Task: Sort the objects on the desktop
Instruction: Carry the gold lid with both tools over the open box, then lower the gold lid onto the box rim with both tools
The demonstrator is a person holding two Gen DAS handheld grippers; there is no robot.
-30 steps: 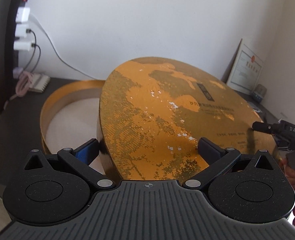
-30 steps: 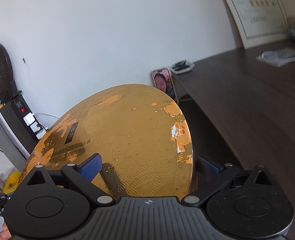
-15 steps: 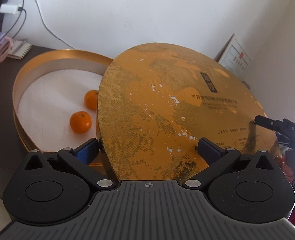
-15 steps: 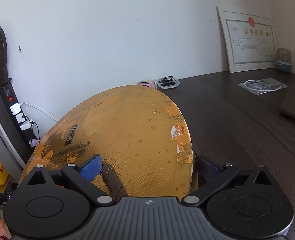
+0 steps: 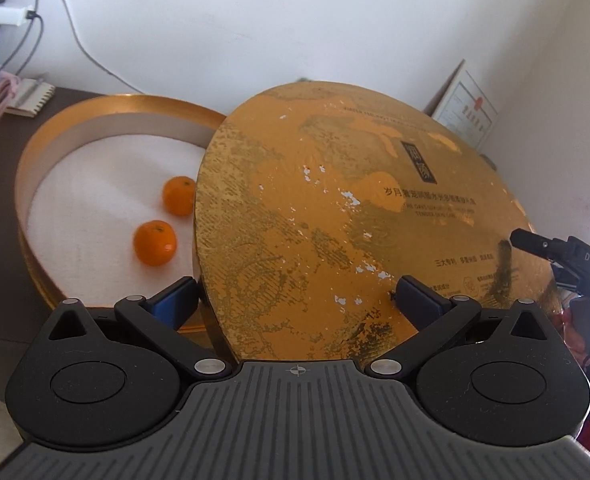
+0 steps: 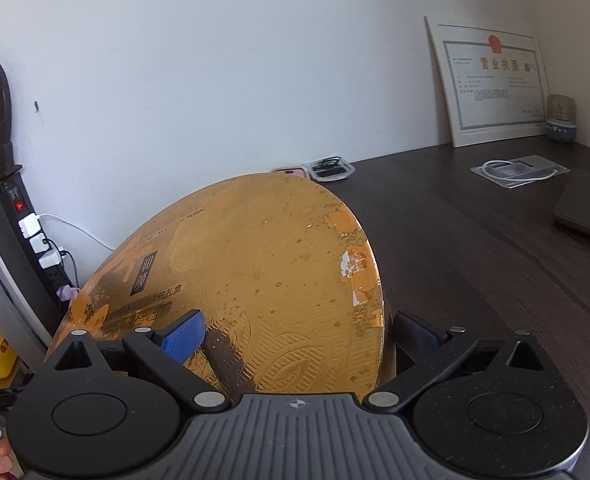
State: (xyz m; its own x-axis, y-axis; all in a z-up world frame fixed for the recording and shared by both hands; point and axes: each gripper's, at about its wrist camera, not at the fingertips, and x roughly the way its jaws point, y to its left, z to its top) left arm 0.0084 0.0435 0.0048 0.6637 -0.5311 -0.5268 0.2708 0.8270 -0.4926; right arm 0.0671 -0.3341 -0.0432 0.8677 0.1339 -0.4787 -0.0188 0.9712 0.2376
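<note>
**Lid in hand, box not yet closed**

The left gripper (image 5: 295, 300) and right gripper (image 6: 299, 340) each have their fingers clamped on an edge of the round gold lid (image 5: 355, 220), which is tilted and raised, overlapping the right side of the open round box (image 5: 107, 120). Inside the box, two tangerines (image 5: 155, 243) lie apart on the white liner. The fruit looks sorted; seating the lid remains. Farther off, on the dark desk (image 6: 475, 248), a phone (image 6: 291, 171) and a framed certificate (image 6: 495, 80) rest against the wall.

Two oranges (image 5: 155, 243), one gold lid (image 5: 355, 220), one round box (image 5: 55, 128), two tools (image 5: 295, 300).
</note>
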